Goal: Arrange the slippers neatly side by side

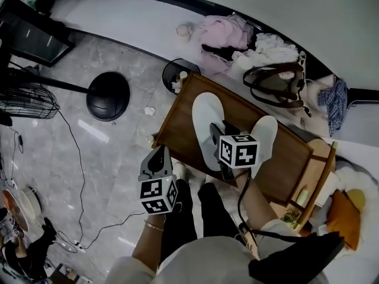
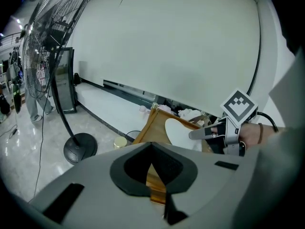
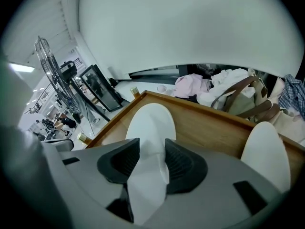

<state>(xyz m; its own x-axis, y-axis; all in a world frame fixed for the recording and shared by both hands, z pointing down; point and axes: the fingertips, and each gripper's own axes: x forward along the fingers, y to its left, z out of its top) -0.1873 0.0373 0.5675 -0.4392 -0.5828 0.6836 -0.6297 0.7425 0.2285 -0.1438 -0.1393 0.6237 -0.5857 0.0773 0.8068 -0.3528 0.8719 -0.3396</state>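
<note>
Two white slippers lie on a wooden table (image 1: 177,129). The left slipper (image 1: 207,120) points up the table, and the right slipper (image 1: 266,135) lies apart from it, angled toward the table's right side. My right gripper (image 1: 214,134) hangs over the left slipper. In the right gripper view its jaws stand wide, with the slipper's white upper (image 3: 150,123) between them and the other slipper (image 3: 267,151) off to the right. My left gripper (image 1: 161,151) hovers off the table's near left edge, shut and holding nothing. Its view shows the table edge (image 2: 150,130) ahead.
A standing fan's black round base (image 1: 108,96) and its cage (image 1: 26,99) are on the floor to the left. A small bin (image 1: 177,74) stands at the table's far corner. Clothes (image 1: 228,34), a brown handbag (image 1: 275,81) and a checked cloth (image 1: 334,102) lie behind the table.
</note>
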